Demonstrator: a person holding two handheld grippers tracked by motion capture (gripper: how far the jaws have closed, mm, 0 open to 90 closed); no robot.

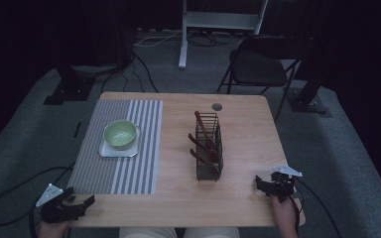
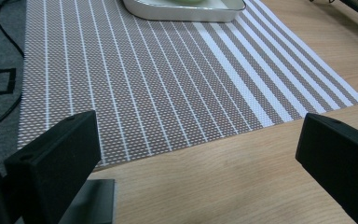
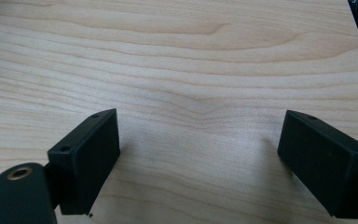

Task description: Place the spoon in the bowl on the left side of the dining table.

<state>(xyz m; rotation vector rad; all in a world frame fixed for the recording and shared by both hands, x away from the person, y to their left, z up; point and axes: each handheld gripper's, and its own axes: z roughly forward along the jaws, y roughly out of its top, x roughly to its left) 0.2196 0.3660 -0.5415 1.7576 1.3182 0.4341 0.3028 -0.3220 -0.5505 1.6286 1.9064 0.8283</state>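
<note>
My left gripper (image 1: 79, 204) sits at the near left table (image 1: 238, 198) corner, jaws spread wide, holding nothing. My right gripper (image 1: 268, 187) rests near right, equally wide and empty. Farther off, mid-table, the wire rack (image 1: 209, 148) holds wooden utensils (image 1: 203, 141); a green bowl (image 1: 120, 134) sits far left on the striped placemat (image 1: 129, 168).

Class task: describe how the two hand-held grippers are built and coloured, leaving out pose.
Both the left gripper and the right gripper are black, each topped by a grey three-cornered plate and trailing a black cable. Their fingers are blocky, flat-faced black pads with small holes.
</note>
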